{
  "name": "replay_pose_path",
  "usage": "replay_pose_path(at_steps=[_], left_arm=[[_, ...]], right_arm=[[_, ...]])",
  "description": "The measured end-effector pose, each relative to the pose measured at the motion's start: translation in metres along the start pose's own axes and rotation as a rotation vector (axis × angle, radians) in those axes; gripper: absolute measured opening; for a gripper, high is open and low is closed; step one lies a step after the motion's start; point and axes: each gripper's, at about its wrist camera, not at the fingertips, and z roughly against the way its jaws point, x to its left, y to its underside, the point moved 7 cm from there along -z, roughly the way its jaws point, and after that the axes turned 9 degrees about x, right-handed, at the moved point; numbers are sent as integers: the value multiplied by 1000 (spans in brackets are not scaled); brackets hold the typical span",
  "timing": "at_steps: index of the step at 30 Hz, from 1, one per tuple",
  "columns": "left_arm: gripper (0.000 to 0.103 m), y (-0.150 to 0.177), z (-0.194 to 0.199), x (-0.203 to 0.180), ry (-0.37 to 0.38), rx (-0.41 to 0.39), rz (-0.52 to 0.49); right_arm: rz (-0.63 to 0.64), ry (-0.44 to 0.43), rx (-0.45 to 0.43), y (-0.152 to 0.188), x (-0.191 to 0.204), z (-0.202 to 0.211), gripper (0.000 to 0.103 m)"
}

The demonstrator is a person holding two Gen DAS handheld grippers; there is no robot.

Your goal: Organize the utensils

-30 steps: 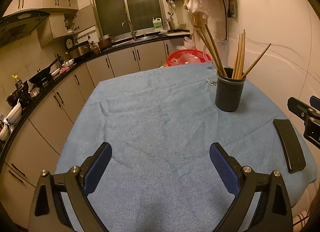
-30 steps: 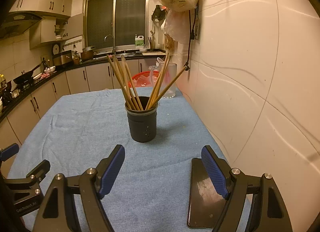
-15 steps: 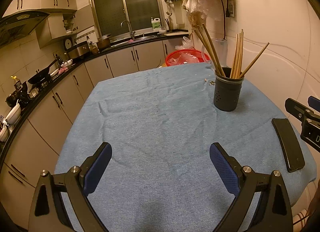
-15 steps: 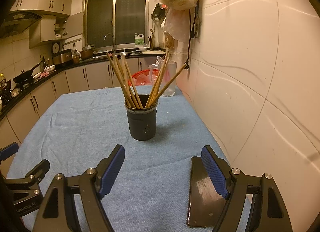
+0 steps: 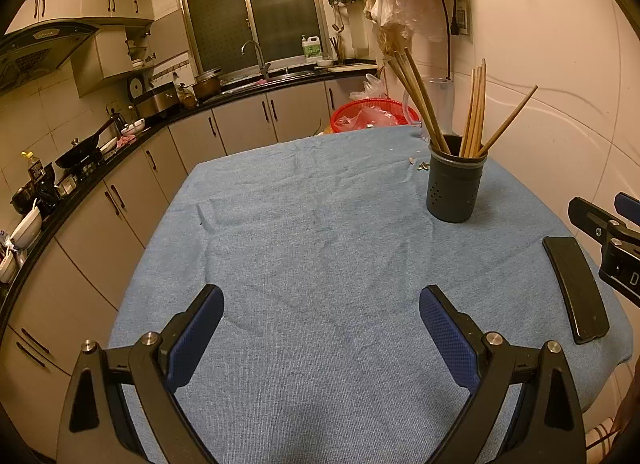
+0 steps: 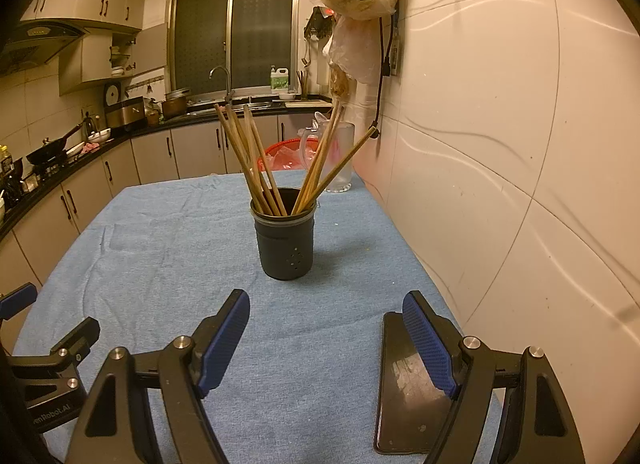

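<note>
I hold both tongs low over the near edge of the table, each tipped down toward the blue cloth (image 5: 320, 244). My left tongs (image 5: 322, 328) are spread wide, with only bare cloth between the blue pads (image 5: 196, 336). My right tongs (image 6: 326, 338) are just as wide and grip nothing; the right-hand pad hangs over a dark phone (image 6: 404, 388) that lies flat on the cloth by the wall.

The chopsticks (image 6: 256, 159) all stand in the dark holder (image 6: 286, 244), fanned out in two bunches, one leaning left and one leaning right. The holder stands upright on the cloth, straight ahead of my right tongs and well apart from them. From the left view the holder (image 5: 454, 187) is far off to the right, with the phone (image 5: 576, 288) nearer, close to the cloth's right edge.

The tip of my right tongs shows at the right rim of the left view, and the left tongs show at the lower left of the right view, so the two are side by side.
</note>
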Motion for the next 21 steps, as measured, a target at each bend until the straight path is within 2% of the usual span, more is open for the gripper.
replay_pose_path(at_steps=[21], left_arm=[[98,0,2,1,7,-3,2]], right_arm=[[9,1,0,0,2,1,81]])
